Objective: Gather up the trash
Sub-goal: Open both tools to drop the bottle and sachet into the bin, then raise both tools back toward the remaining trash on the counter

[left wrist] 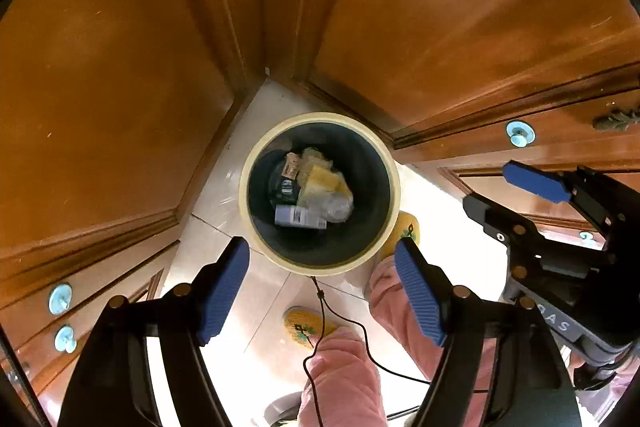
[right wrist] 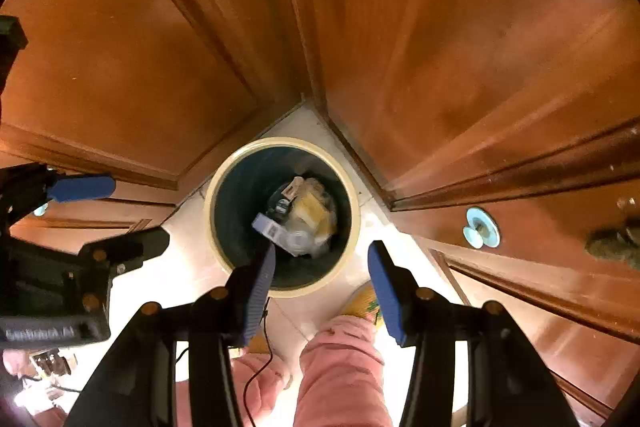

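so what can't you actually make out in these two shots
- Bottom of the bin: both wrist views, hidden under the trash pile.
- Print on the white box: too small and blurred in both.
- Slippers: partly covered by the pink trouser legs and left gripper.
- Right gripper body: cut off by the lower edge of the right wrist view.

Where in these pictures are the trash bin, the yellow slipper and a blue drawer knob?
trash bin [left wrist: 256,163]: left wrist view, cream rim.
yellow slipper [left wrist: 302,325]: left wrist view, patterned top.
blue drawer knob [right wrist: 481,228]: right wrist view, middle of the knob.
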A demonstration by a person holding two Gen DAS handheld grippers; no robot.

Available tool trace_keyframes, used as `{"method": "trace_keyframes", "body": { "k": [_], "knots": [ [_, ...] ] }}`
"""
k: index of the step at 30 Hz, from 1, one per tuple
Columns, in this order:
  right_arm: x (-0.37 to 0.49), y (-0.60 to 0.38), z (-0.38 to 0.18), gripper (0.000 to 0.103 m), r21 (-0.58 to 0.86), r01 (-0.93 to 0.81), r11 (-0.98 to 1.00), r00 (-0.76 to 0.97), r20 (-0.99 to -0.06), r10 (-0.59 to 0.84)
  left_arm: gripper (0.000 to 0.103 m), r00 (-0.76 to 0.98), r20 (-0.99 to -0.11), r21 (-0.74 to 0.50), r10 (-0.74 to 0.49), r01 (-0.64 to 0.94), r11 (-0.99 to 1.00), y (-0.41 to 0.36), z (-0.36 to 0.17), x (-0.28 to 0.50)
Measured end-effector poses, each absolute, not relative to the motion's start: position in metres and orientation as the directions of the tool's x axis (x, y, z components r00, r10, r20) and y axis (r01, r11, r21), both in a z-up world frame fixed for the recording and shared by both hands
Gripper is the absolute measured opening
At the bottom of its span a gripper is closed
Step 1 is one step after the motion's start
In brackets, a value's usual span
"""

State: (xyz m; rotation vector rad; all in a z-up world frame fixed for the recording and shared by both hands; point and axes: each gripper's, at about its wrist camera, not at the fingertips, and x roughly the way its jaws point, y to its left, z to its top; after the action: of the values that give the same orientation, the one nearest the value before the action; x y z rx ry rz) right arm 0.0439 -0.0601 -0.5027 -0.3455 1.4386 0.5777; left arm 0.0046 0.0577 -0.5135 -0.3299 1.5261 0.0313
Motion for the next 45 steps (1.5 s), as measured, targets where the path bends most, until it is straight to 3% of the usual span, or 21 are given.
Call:
{"method": "trace_keyframes", "body": {
  "k": [11,21,32,45],
  "knots": [
    [0.031,-0.054,-0.482,0.049,0.14,-0.565,0.813,0.041,-0.979,0.197,0.074,0.138,-0.981,-0.17,-0.139,-0.25,0.953,0.053,-0.499,-0.003],
    [0.024,-0.057,-0.437,0.049,0.168,-0.567,0.806,0.061,-0.968,0.245,0.074,0.188,-0.974,-0.173,-0.127,-0.254,0.952,0.053,-0.445,-0.008],
    [0.027,-0.076,-0.332,0.049,0.183,-0.569,0.802,0.137,-0.94,0.312,0.074,0.289,-0.954,-0.157,-0.084,-0.241,0.958,0.048,-0.327,-0.014],
    [0.041,-0.116,-0.203,0.049,0.106,-0.551,0.828,0.375,-0.855,0.359,0.074,0.49,-0.869,-0.125,-0.07,-0.082,0.989,0.01,-0.183,0.014]
  ]
}}
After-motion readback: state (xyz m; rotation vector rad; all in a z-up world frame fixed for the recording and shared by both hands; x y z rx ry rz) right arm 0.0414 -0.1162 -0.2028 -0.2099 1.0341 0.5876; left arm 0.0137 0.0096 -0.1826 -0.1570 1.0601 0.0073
